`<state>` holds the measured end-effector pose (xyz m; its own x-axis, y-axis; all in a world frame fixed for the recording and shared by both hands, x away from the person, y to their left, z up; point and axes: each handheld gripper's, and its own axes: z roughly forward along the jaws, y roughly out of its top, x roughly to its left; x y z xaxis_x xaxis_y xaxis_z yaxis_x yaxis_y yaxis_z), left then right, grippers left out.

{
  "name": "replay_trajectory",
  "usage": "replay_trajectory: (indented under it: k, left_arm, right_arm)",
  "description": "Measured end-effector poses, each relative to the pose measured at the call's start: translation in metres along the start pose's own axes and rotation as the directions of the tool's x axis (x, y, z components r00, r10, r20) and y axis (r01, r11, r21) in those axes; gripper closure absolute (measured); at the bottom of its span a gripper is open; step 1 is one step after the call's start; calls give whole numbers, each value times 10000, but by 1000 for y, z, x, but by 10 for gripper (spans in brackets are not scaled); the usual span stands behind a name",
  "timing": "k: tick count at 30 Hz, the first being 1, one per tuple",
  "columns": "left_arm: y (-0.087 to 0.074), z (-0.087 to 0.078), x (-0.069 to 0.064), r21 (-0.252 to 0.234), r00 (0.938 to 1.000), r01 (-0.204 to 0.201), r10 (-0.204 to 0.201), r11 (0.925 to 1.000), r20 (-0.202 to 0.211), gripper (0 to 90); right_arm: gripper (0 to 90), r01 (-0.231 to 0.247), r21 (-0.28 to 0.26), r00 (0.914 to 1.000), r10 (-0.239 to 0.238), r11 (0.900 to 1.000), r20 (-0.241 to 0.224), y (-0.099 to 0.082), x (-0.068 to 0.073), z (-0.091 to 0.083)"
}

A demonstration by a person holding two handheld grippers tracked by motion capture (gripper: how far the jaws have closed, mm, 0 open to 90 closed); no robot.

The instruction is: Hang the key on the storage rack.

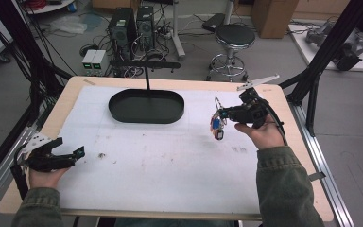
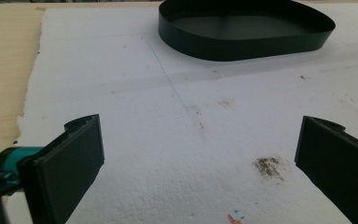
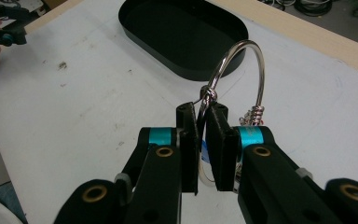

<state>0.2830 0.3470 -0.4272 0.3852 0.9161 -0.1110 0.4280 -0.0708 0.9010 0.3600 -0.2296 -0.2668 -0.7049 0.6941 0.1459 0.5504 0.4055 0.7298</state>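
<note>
Dim, even overhead light; soft shadows, slightly blurred frames

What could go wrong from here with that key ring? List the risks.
1. The right gripper pinches the key ring by a thin edge; it could slip or swing out while being carried.
2. The tags dangle below and might catch the black tray rim on the way in.
3. The tray's upright post stands near the path; the gripper may bump it.

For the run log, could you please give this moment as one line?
right gripper: shut on key ring, lifted | left gripper: open, idle | black tray: empty
</note>
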Motion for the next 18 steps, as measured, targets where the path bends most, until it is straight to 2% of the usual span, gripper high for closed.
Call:
replay_trajectory:
  k: [4, 5, 9, 18]
  left_arm:
    - [0, 0, 0, -16, 10000, 40, -40, 10000, 8, 17]
    - [0, 0, 0, -12, 10000, 37, -37, 10000, 3, 17]
    - [0, 0, 1, 0, 10000, 29, -29, 10000, -3, 17]
    - [0, 0, 1, 32, 10000, 26, -26, 10000, -5, 17]
  right_arm:
    - [837, 97, 44, 9996, -96, 9999, -250, 9, 0, 6]
    - [837, 134, 45, 9990, -132, 9999, -435, 13, 0, 10]
    - [837, 179, 110, 9982, -173, 9998, -566, 19, 0, 17]
    - [836, 182, 242, 9923, -151, 9995, -1228, 39, -2, 31]
